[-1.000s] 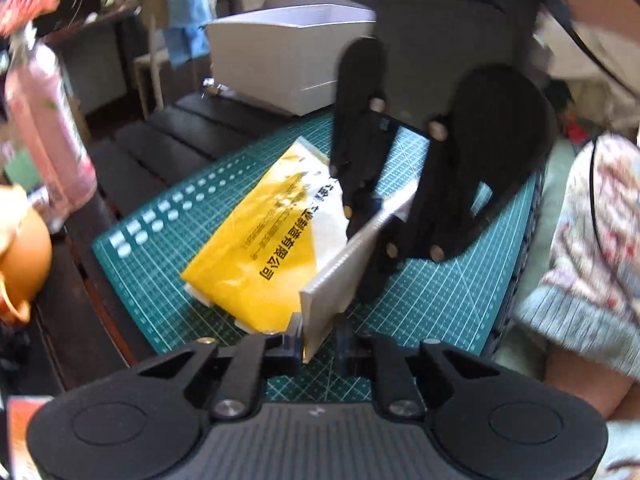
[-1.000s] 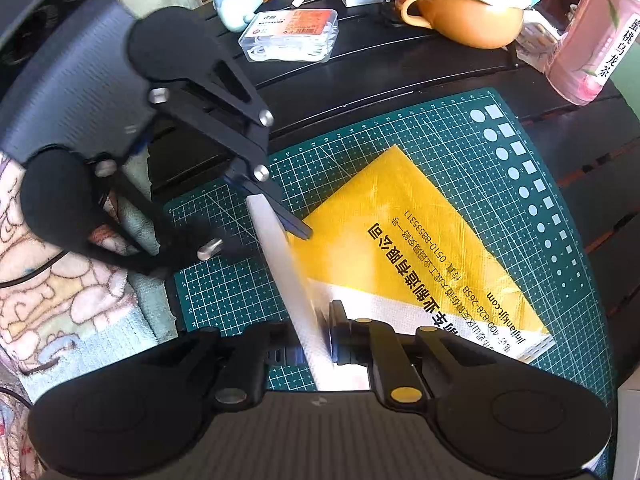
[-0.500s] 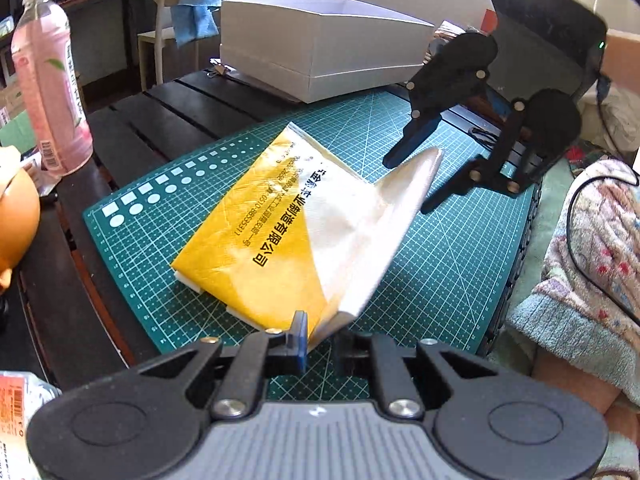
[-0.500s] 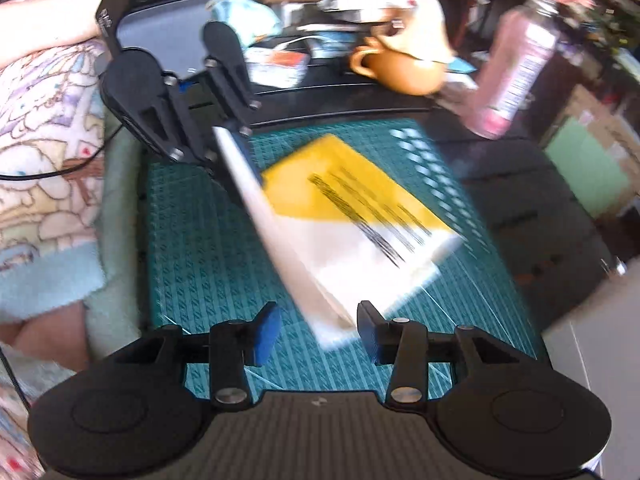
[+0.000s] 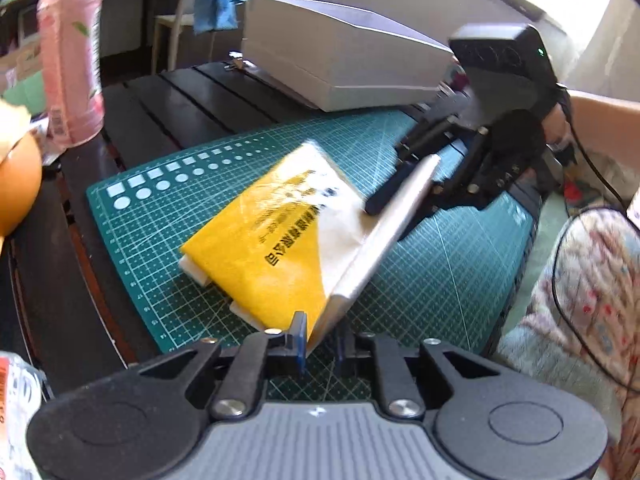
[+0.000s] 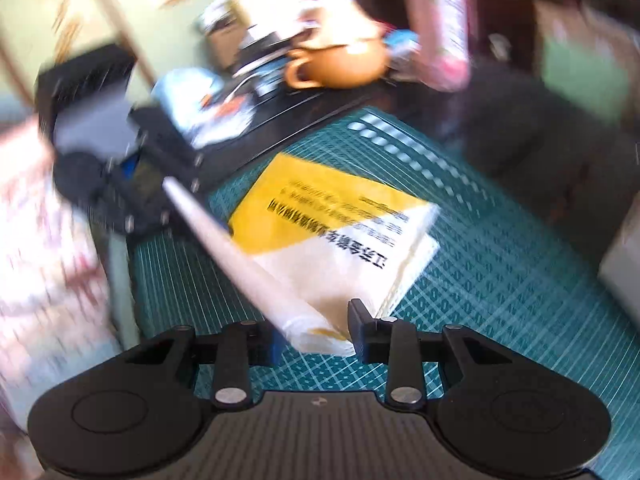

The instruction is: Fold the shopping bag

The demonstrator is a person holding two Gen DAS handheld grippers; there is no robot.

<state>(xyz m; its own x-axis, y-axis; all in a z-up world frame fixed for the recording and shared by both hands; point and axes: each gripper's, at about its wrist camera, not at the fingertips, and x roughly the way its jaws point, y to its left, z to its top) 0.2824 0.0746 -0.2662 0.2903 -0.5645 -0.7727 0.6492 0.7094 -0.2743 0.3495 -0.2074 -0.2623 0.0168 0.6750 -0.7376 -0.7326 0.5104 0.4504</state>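
Pinching one end of the bag's [image 5: 256, 248] raised white edge, the left gripper [image 5: 320, 340] faces the right gripper [image 6: 316, 332], whose half-open, just-narrowing jaws straddle the far end.

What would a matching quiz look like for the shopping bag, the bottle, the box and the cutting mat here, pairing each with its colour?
Things:
1. shopping bag
2. bottle
3. box
4. cutting mat

Colours:
A. pink
B. green with a white grid
C. yellow and white with black print
D. plain white

Pairs: 1-C, 2-A, 3-D, 4-B
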